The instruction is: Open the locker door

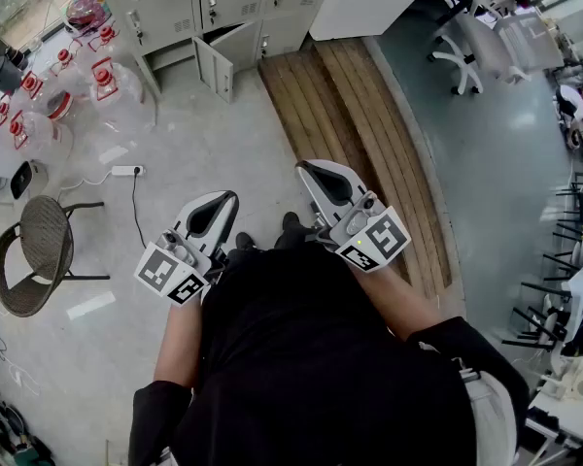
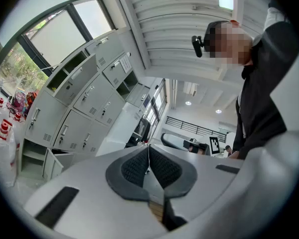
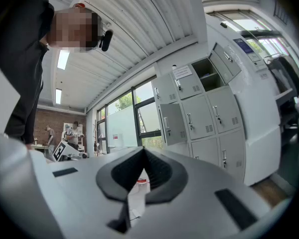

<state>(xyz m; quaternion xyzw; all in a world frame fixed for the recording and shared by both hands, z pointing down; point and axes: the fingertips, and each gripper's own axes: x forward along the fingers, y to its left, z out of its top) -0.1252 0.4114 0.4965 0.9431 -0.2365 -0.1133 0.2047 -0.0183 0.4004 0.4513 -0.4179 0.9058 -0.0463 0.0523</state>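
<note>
A bank of grey lockers [image 1: 223, 3] stands at the far end of the floor, well ahead of both grippers. One low door [image 1: 217, 64] hangs open there. The left gripper view shows the lockers [image 2: 79, 98] at left, with that low open door [image 2: 51, 164]. From the right gripper view the lockers [image 3: 204, 113] are at right, with a middle door [image 3: 170, 123] ajar and a top compartment [image 3: 207, 67] open. My left gripper [image 1: 225, 202] and right gripper [image 1: 311, 171] are held close to the person's body. Both are shut and hold nothing, as do the left gripper [image 2: 148, 156] and right gripper [image 3: 143, 156] in their own views.
A wooden platform [image 1: 360, 144] runs along the floor at right of the lockers. A wicker chair [image 1: 34, 255], a power strip [image 1: 124, 171] with its cable, and several water jugs [image 1: 39, 95] stand at left. Office chairs [image 1: 466, 47] are at the back right.
</note>
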